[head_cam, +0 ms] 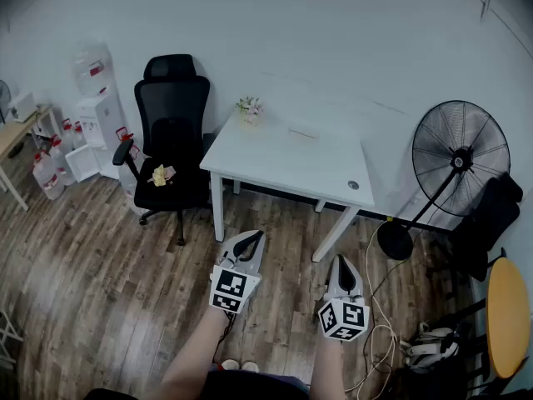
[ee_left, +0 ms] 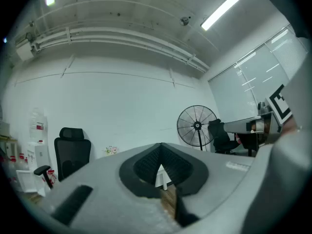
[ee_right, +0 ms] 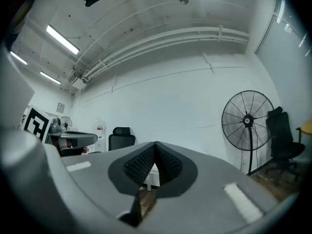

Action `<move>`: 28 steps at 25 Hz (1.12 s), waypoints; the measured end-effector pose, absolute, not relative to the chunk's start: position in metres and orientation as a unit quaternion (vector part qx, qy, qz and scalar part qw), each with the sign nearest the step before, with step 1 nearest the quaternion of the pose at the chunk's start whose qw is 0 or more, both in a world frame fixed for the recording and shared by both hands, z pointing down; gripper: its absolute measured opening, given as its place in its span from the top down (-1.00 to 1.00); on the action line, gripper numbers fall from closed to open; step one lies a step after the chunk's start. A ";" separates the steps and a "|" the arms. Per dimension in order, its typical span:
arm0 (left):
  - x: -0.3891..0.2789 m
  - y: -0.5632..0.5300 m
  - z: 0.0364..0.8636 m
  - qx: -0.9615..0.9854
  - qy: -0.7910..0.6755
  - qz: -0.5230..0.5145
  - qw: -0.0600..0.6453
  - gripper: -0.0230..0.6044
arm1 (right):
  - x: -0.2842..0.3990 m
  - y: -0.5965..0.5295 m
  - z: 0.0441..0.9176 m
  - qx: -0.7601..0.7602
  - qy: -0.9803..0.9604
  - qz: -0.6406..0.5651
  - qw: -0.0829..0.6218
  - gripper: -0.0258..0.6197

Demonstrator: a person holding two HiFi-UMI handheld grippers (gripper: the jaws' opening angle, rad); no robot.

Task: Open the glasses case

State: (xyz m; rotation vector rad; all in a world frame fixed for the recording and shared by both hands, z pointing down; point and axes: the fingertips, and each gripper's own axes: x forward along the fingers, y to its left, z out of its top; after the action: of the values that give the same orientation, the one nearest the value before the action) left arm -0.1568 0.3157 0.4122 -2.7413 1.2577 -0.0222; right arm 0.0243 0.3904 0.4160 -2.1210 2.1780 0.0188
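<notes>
A white table stands ahead of me on the wooden floor. A pale flat oblong object, possibly the glasses case, lies near the table's back edge; it is too small to tell for sure. My left gripper and right gripper hang side by side in front of the table, short of its near edge. Both point level at the table. Each has its jaws together with nothing between them. The table's legs show through the small gap under the pads in both gripper views.
A small pot of flowers sits at the table's back left corner. A black office chair stands left of the table and a water dispenser further left. At the right are a standing fan, floor cables and a round wooden tabletop.
</notes>
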 end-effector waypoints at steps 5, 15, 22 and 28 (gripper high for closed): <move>-0.158 0.317 0.416 -0.905 0.420 -0.009 0.061 0.90 | 0.024 0.390 0.417 -0.693 0.719 0.005 0.052 0.88; -0.157 0.312 0.418 -0.905 0.421 -0.012 0.058 0.90 | 0.021 0.384 0.417 -0.691 0.721 0.004 0.051 0.88; -0.157 0.314 0.425 -0.905 0.421 -0.021 0.052 0.90 | 0.025 0.387 0.425 -0.695 0.718 -0.007 0.053 0.88; -0.155 0.315 0.436 -0.904 0.424 -0.034 0.044 0.90 | 0.026 0.385 0.432 -0.688 0.723 -0.015 0.053 0.88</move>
State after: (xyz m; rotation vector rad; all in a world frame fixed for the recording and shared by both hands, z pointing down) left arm -0.1553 0.3153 0.4362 -2.7628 1.2972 -0.1026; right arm 0.0264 0.3853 0.4320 -2.0931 2.1989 -0.0468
